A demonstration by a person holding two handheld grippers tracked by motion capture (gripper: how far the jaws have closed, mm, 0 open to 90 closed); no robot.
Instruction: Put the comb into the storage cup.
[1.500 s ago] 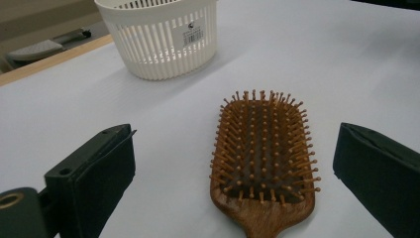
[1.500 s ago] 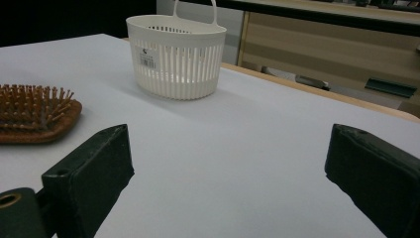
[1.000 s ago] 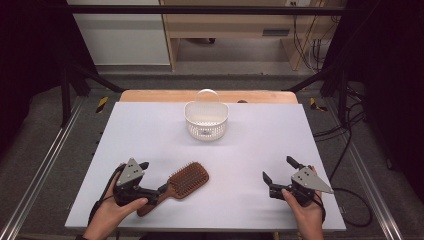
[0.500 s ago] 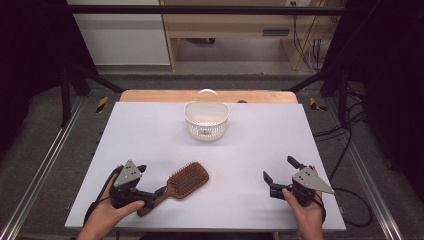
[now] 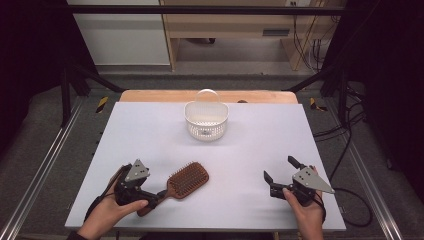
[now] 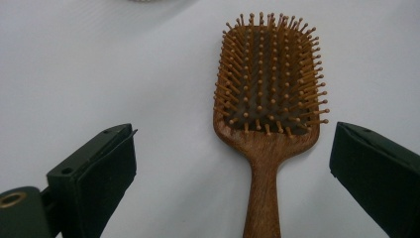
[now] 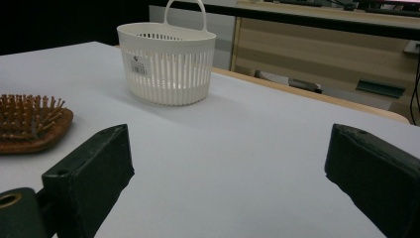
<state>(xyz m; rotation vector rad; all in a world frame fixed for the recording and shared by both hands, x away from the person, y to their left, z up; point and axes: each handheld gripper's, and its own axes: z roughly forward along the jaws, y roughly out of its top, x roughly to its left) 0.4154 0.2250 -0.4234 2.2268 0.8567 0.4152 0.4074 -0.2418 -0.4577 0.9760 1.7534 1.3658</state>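
Lab: aluminium rail frame [image 5: 37, 170], loose cables [image 5: 345, 150], black-curtained table [image 5: 150, 130].

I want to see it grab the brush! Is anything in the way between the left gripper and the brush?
No, nothing visible. The left gripper is open with its jaws on either side of the brush handle, not touching it. Only bare table lies between them.
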